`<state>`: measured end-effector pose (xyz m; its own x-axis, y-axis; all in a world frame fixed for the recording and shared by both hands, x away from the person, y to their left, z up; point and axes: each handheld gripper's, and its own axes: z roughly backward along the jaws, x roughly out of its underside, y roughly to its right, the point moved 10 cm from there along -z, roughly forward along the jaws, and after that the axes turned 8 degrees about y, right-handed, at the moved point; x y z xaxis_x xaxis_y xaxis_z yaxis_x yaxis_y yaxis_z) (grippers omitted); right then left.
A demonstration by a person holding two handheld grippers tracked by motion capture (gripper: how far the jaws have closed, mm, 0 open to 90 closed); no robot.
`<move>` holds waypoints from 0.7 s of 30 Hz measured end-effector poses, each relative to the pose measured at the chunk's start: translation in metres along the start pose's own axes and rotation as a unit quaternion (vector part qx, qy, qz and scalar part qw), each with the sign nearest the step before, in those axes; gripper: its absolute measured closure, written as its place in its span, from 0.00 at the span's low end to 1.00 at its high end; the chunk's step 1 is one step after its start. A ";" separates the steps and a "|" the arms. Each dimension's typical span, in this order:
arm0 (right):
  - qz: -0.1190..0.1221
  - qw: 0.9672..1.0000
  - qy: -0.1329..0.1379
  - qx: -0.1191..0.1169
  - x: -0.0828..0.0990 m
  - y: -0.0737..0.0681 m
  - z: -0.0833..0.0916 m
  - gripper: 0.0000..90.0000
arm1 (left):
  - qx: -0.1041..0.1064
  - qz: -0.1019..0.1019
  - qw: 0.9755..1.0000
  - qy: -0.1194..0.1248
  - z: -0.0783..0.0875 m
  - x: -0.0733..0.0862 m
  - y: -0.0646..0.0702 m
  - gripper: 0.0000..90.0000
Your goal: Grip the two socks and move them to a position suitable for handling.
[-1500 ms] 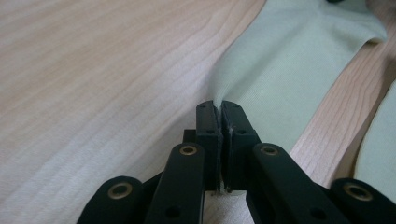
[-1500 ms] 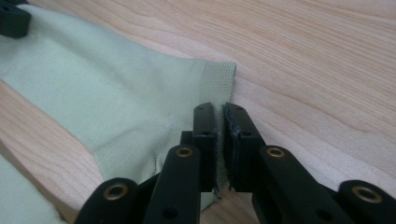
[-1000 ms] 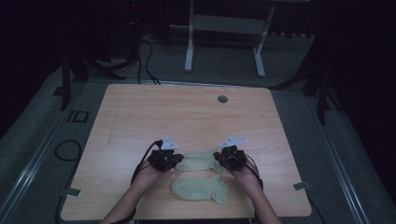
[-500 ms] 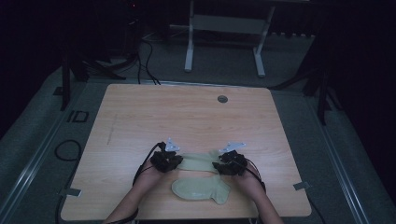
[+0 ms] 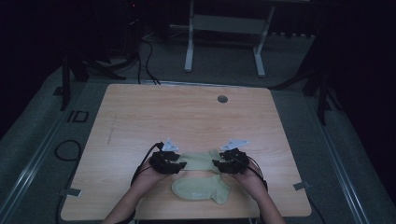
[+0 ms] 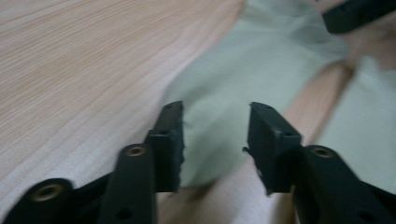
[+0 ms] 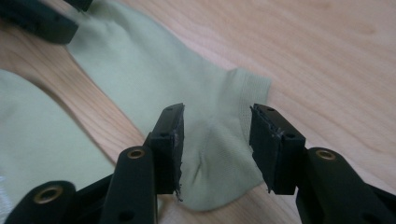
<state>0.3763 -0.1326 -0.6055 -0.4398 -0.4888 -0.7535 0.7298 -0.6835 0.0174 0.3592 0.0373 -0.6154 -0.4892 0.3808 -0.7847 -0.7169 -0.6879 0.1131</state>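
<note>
Dark room and grey floor surround our pale wooden table [image 5: 140, 116]; on its near half lie two light green socks, and that is where our work sits. We hold the left claw [image 5: 180, 164] at one end of the upper sock [image 5: 201, 161] and the right claw [image 5: 218, 164] at the other end; the lower sock [image 5: 201, 190] lies flat just in front of it, close to the table's near edge, with a strip of bare wood between the two in the gripper views.

What has changed: a second ago both claws were pressed together on the upper sock; within that second both have been opening, and now each stands spread. In the left gripper view the left claw [image 6: 215, 140] shows a clear gap with the sock's end [image 6: 233, 84] lying under it, untouched by the pads; in the right gripper view the right claw [image 7: 215, 140] is parted over the cuff and heel end [image 7: 219, 154], the cloth resting slack on the wood.

We judge that the upper sock has been let go and laid out straight beside its mate; the next step likely calls for pairing or folding them.
</note>
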 end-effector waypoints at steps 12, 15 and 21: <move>0.021 1.000 -0.007 -0.016 0.024 -0.027 0.034 0.66 | 0.019 0.012 1.000 0.008 0.037 0.015 0.017 0.47; 0.019 1.000 -0.013 -0.018 0.034 -0.030 0.038 0.66 | 0.011 -0.004 1.000 -0.005 0.040 0.026 0.022 0.47; 0.013 0.999 -0.036 -0.027 0.060 -0.037 0.041 0.68 | 0.024 0.007 1.000 -0.018 0.040 0.040 0.033 0.52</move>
<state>0.3015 -0.1589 -0.6244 -0.4559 -0.5452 -0.7035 0.7676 -0.6409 -0.0008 0.2959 0.0544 -0.6183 -0.5161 0.3932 -0.7610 -0.7319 -0.6639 0.1533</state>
